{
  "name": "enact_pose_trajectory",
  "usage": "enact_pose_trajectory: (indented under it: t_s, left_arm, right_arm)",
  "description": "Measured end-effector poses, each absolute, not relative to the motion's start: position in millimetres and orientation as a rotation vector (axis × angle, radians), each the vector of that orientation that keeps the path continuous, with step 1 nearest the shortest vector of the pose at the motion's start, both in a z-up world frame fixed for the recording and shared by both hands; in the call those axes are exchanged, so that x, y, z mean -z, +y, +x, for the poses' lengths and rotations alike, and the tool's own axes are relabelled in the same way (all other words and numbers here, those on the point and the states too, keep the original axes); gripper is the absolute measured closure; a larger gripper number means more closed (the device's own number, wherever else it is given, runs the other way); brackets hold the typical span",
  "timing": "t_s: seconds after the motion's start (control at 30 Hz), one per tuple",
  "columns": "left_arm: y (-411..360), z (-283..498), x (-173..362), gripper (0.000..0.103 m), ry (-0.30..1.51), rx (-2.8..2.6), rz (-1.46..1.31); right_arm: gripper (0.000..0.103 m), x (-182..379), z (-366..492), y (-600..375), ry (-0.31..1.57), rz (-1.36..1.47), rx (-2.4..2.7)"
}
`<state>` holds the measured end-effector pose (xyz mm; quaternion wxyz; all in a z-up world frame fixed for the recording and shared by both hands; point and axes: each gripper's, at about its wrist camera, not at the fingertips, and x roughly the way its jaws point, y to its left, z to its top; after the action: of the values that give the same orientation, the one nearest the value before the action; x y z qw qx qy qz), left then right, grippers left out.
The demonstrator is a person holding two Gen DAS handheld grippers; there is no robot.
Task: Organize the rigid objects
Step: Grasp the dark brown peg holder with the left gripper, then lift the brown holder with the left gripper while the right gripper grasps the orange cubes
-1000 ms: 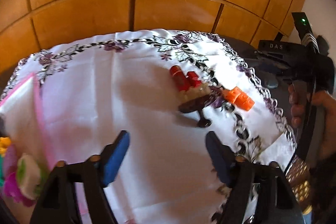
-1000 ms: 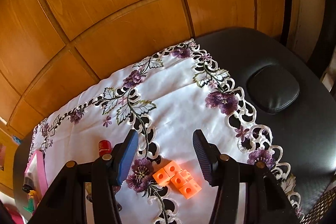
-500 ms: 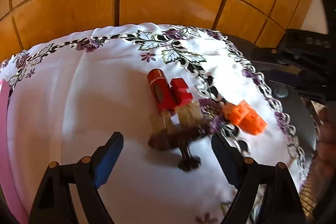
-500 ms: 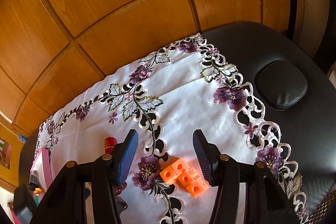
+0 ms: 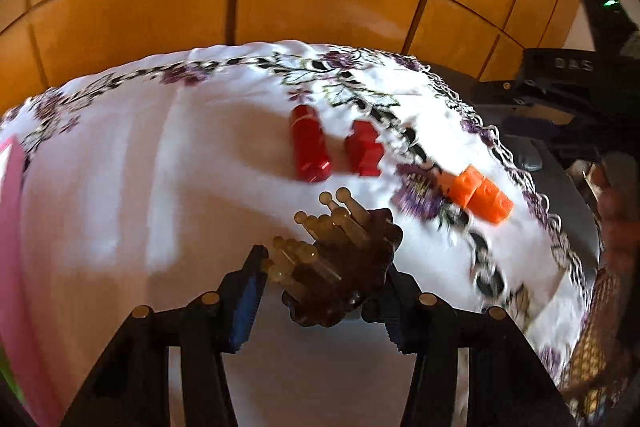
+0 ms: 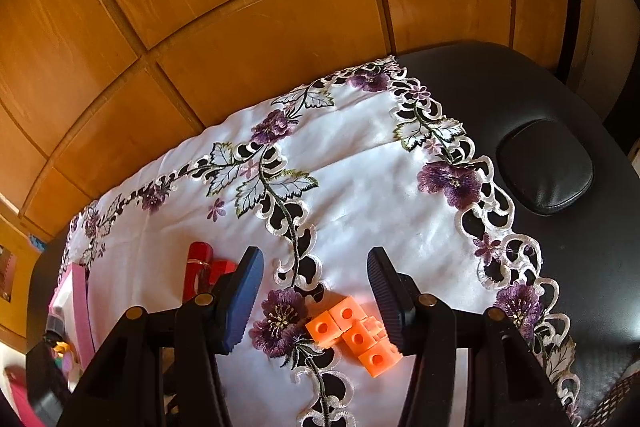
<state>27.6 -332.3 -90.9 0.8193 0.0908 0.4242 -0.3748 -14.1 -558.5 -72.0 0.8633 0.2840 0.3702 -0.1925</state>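
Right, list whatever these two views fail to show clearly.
- Left wrist view: the brown stand with pegs sits between the closing left gripper; blur and the stand itself hide whether the pads touch it.
- Left wrist view: motion blur smears the red cylinder and red block.
- Right wrist view: the right gripper's left finger hides most of the red pieces.
- Right wrist view: the pink box contents are too small.

Brown stand (image 5: 344,283): scalloped, holding amber picks, tilted, nearest the camera on the cloth.
Red cylinder (image 5: 309,143): lying on its side.
Red block (image 5: 363,147): just beside the cylinder.
Orange cubes (image 6: 354,333): joined cluster, holes facing up, near the cloth's embroidered edge.
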Motion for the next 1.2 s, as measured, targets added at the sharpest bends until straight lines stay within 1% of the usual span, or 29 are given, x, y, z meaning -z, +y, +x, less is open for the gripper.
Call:
enact_pose_trajectory:
  t_s: [0.27, 0.43, 0.47, 0.5, 0.53, 0.77, 0.87, 0.93, 0.97, 1.07, 1.1, 1.13, 1.17, 1.2]
  left_arm:
    - [-293, 13, 92, 0.050, 0.866, 0.771, 0.175]
    - [-288, 15, 97, 0.051, 0.877, 0.785, 0.141]
    - [-287, 16, 98, 0.052, 0.880, 0.787, 0.134]
    - [-287, 16, 98, 0.052, 0.881, 0.787, 0.133]
    - [-287, 16, 98, 0.054, 0.881, 0.784, 0.137]
    - [-285, 16, 98, 0.055, 0.879, 0.788, 0.136]
    - [-285, 16, 98, 0.055, 0.877, 0.788, 0.136]
    - [-286, 16, 99, 0.055, 0.873, 0.785, 0.144]
    - [-286, 16, 99, 0.055, 0.870, 0.783, 0.149]
    - [-287, 16, 99, 0.055, 0.868, 0.781, 0.155]
    - [-287, 16, 99, 0.055, 0.867, 0.781, 0.157]
    - [-287, 16, 99, 0.056, 0.866, 0.779, 0.163]
    - [-288, 15, 99, 0.056, 0.865, 0.777, 0.166]
    - [-288, 15, 99, 0.056, 0.863, 0.775, 0.169]
  right_arm:
    - [0.048, 79, -9, -557, 0.819, 0.590, 0.395]
    - [0.048, 81, -17, -570, 0.790, 0.655, 0.440]
    - [0.049, 84, -18, -573, 0.797, 0.675, 0.446]
    - [0.051, 85, -18, -574, 0.805, 0.680, 0.449]
    - [0.052, 87, -17, -575, 0.817, 0.678, 0.453]
    - [0.052, 111, -2, -567, 0.994, 0.634, 0.442]
    - [0.051, 117, 3, -561, 1.035, 0.605, 0.421]
    - [0.044, 119, 5, -556, 1.054, 0.578, 0.411]
    - [0.039, 122, 7, -554, 1.077, 0.574, 0.400]
    - [0.038, 126, 12, -542, 1.132, 0.491, 0.397]
    - [0.042, 127, 13, -539, 1.143, 0.464, 0.406]
    - [0.052, 127, 12, -537, 1.149, 0.437, 0.422]
    - [0.057, 126, 12, -536, 1.148, 0.419, 0.434]
    - [0.057, 124, 12, -535, 1.139, 0.406, 0.441]
